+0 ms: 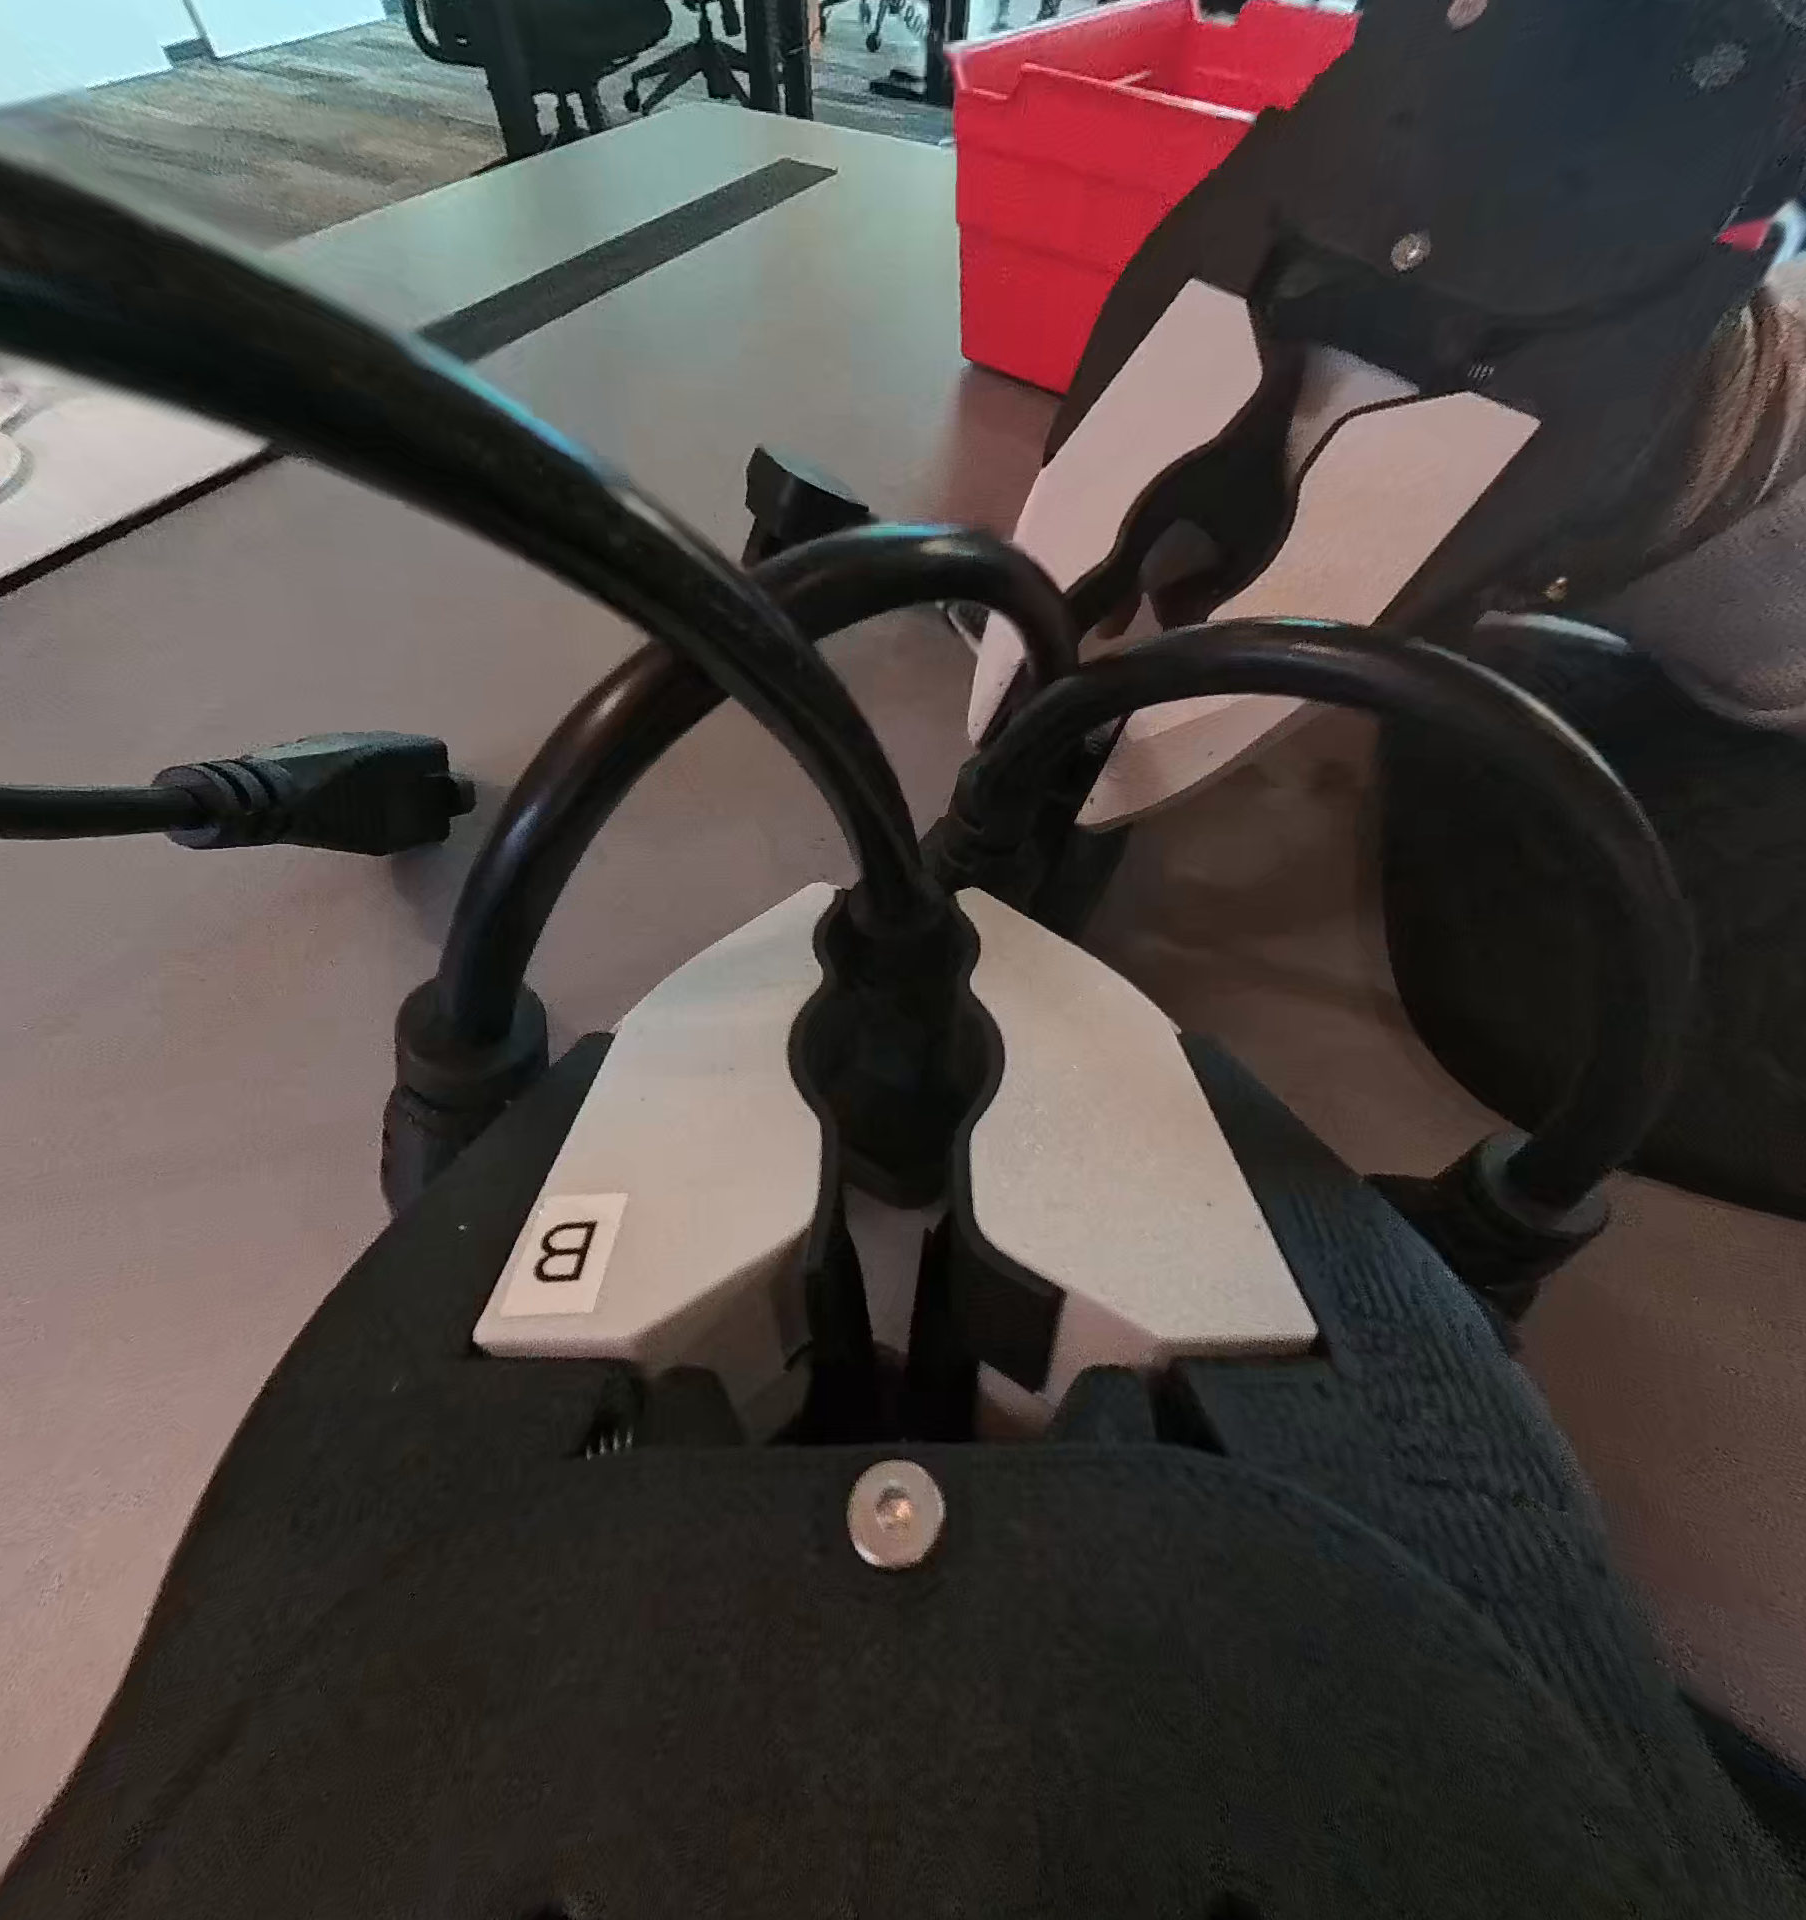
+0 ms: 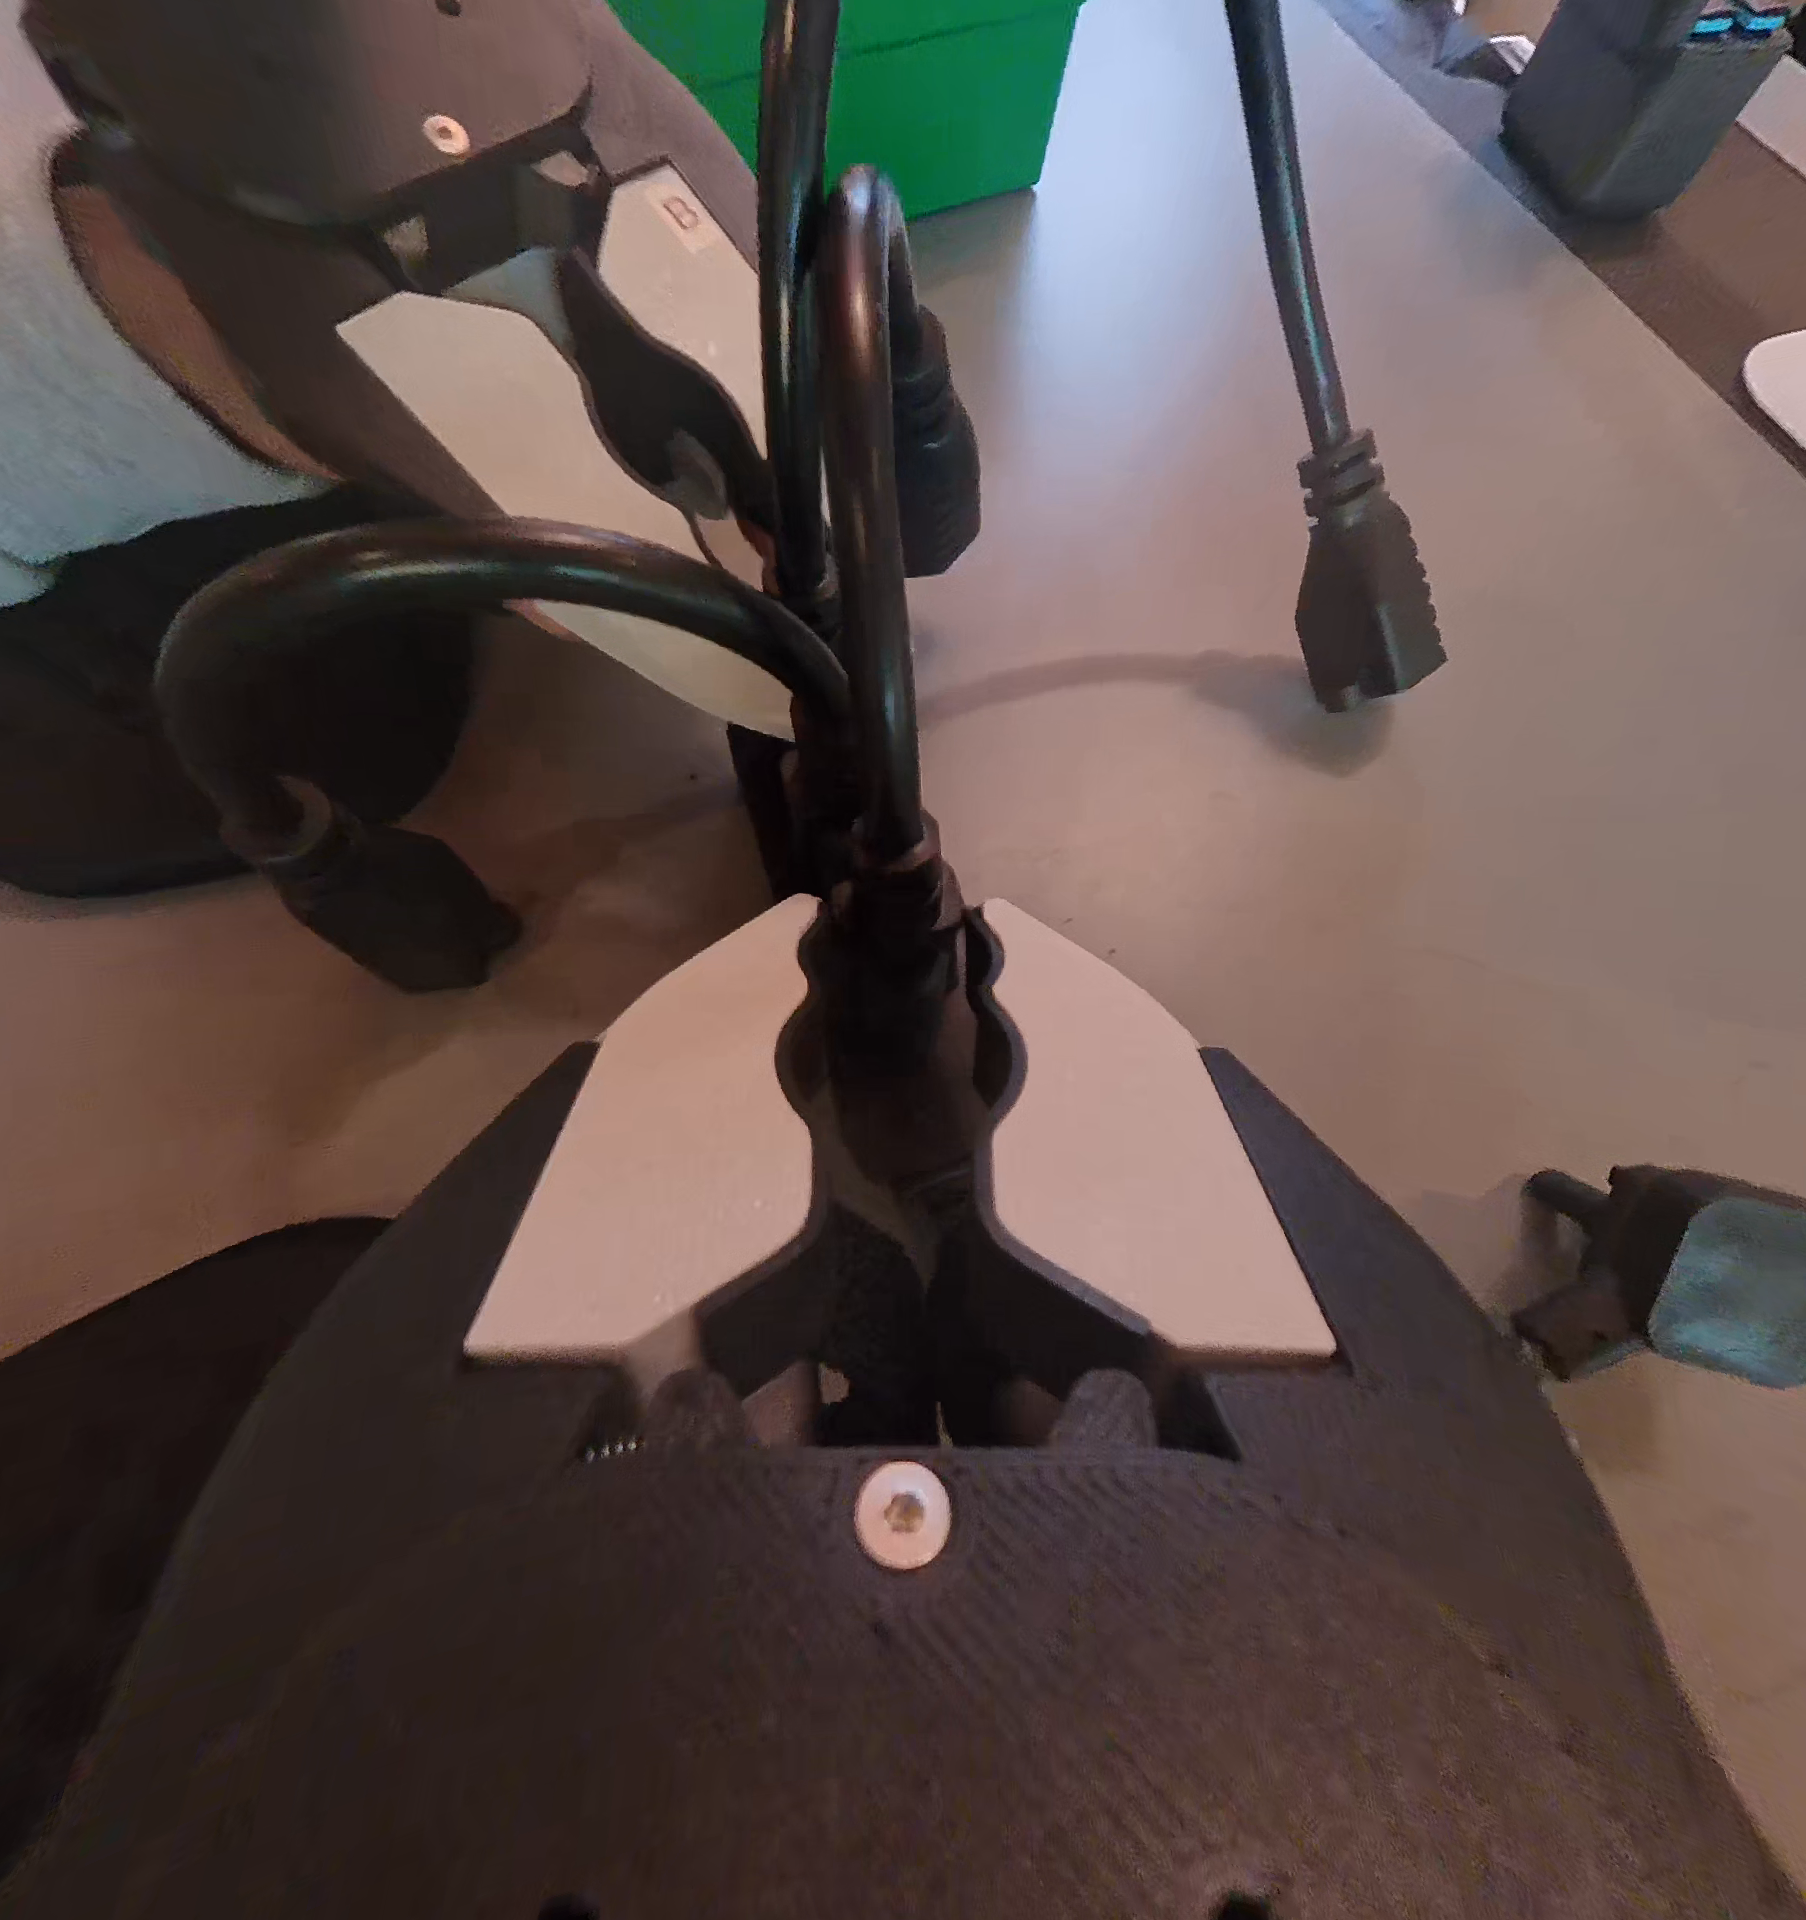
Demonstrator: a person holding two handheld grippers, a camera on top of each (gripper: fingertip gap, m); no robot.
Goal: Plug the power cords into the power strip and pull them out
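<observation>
My left gripper (image 1: 899, 904) is shut on a black plug (image 1: 894, 1049); its thick cord (image 1: 463, 416) arcs up and away to the left. My right gripper (image 2: 894, 914) is shut on another black plug (image 2: 894, 1039), whose cord (image 2: 863, 416) loops upward. The two grippers face each other closely. The right one's white fingers (image 1: 1325, 499) show in the left wrist view, and the left one's white fingers (image 2: 463, 384) show in the right wrist view. A black body (image 2: 774, 810) between them may be the power strip, but it is mostly hidden by cords.
Loose black cord ends lie on the grey table (image 2: 1398, 935): one on the left (image 1: 348, 795), one ahead (image 2: 1366, 603), a plug at right (image 2: 1709, 1288), another at lower left (image 2: 390, 904). A red bin (image 1: 1065, 208) and a green bin (image 2: 878, 94) stand behind. The tips of one gripper are about 4 cm away from the tips of the other.
</observation>
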